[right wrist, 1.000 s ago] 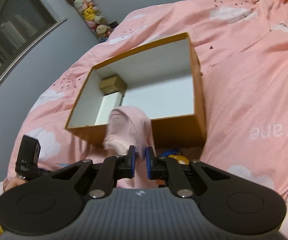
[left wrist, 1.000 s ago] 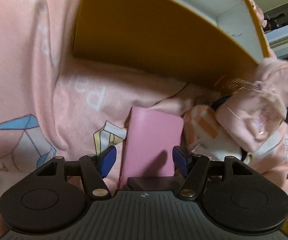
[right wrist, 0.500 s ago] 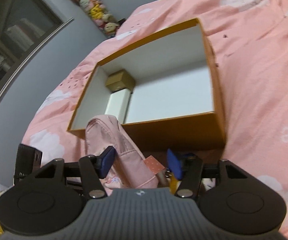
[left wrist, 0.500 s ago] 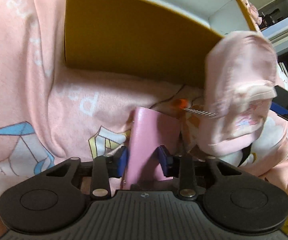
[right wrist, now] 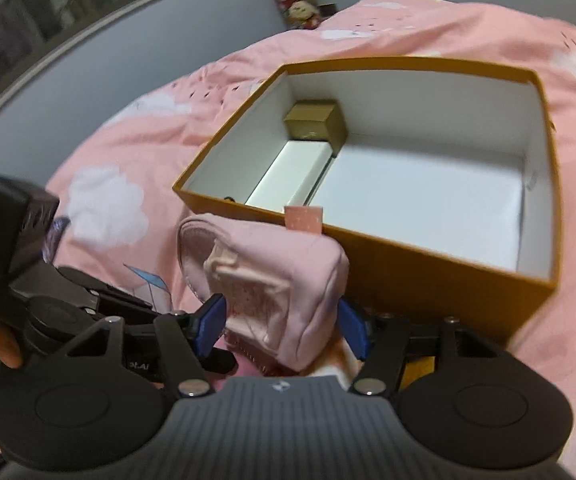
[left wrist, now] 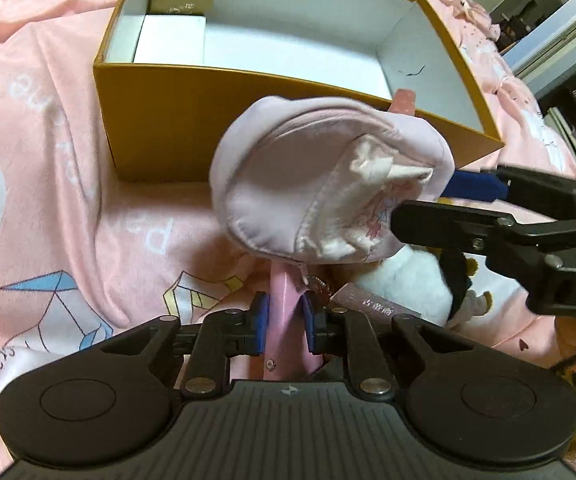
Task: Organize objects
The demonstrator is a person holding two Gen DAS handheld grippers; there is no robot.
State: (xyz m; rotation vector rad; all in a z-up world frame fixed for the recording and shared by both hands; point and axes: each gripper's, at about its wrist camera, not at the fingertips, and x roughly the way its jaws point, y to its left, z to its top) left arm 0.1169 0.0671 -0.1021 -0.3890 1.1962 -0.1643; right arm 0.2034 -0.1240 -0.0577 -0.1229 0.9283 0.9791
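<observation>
In the left wrist view the left tongs (left wrist: 284, 330) sit at the lower centre of the frame, their blue pads closing on a flat pink case (left wrist: 286, 300) that stands edge-up between them, both pads against its sides. Just above it, mid-frame, a soft pink pouch (left wrist: 319, 176) hangs in front of the orange box (left wrist: 176, 120), which fills the upper half of the frame on the pink bedspread (left wrist: 40, 200). The right tongs (left wrist: 467, 200) reach in from the right edge, one blue pad showing beside the pouch. In the right wrist view the right tongs (right wrist: 284, 324) stand apart at the lower centre with the pouch (right wrist: 272, 272) between the pads; whether the pads press on it cannot be told. Inside the box (right wrist: 427, 264), at its upper left corner, lie a small gold box (right wrist: 315, 120) and a white box (right wrist: 291, 172) touching it. A white plush toy (left wrist: 407, 280) lies at the lower right of the left view.
</observation>
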